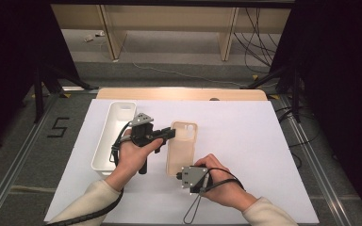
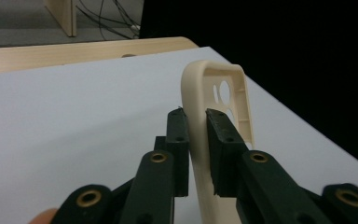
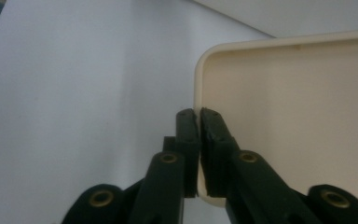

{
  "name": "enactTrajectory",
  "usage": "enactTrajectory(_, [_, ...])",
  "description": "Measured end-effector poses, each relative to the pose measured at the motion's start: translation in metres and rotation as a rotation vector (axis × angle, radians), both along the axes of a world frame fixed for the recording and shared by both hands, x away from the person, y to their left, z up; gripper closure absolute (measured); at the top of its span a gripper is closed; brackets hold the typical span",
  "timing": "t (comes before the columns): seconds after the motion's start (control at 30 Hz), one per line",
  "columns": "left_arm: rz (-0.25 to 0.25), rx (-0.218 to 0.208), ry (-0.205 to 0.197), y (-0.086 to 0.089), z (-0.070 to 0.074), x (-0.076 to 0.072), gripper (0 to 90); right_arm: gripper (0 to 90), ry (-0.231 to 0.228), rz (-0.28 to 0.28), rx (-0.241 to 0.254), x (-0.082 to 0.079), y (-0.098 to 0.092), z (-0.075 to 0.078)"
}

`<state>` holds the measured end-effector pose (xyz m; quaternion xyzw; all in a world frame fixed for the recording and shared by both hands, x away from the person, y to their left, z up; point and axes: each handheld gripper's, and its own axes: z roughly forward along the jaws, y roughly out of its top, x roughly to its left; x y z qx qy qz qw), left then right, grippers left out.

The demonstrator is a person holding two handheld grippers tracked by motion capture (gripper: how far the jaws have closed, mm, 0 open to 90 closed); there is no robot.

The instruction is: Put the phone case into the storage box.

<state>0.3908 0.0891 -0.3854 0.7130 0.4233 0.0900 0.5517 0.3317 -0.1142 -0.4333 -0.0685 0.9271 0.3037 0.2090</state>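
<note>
A cream phone case [image 1: 181, 147] lies open side up on the white sheet, its camera cut-outs at the far end. My left gripper [image 1: 168, 134] reaches in from the left and is shut on the case's left wall near the far end. In the left gripper view the cream rim [image 2: 193, 88] stands between the two black jaws of that gripper [image 2: 197, 127]. My right gripper [image 1: 178, 177] is at the case's near left corner. In the right gripper view its jaws [image 3: 199, 117] pinch the thin side wall of the case [image 3: 298, 116].
A long white tray [image 1: 104, 151] lies just left of my left hand. The white sheet [image 1: 250, 141] covers the table, with a wooden edge [image 1: 179, 93] at the back. Cables and dark stands are on the floor beyond.
</note>
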Motion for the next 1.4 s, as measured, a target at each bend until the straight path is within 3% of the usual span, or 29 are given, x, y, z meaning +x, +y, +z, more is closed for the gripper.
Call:
enactTrajectory(0.07, [0.007,0.046,-0.056,-0.002,0.003,-0.003,82.2,78.9,0.003,-0.017,0.021,0.001,0.000,0.000])
enactTrajectory(0.17, [-0.002,0.031,-0.064,-0.001,0.006,-0.005,82.3,69.5,-0.004,-0.048,0.060,0.002,-0.003,0.003])
enactTrajectory(0.47, [0.023,0.088,-0.143,0.006,0.011,-0.007,82.3,45.7,0.027,-0.152,0.195,0.007,-0.018,0.009])
enactTrajectory(0.63, [0.032,0.080,-0.149,0.010,0.012,-0.008,82.2,36.1,0.053,-0.215,0.253,0.009,-0.030,0.008])
enactTrajectory(0.9, [0.045,0.073,-0.166,0.017,0.017,-0.012,82.2,29.4,0.103,-0.264,0.324,0.010,-0.046,0.008])
enactTrajectory(1.4, [0.055,0.057,-0.195,0.028,0.027,-0.018,82.1,25.8,0.163,-0.337,0.414,0.008,-0.073,0.007])
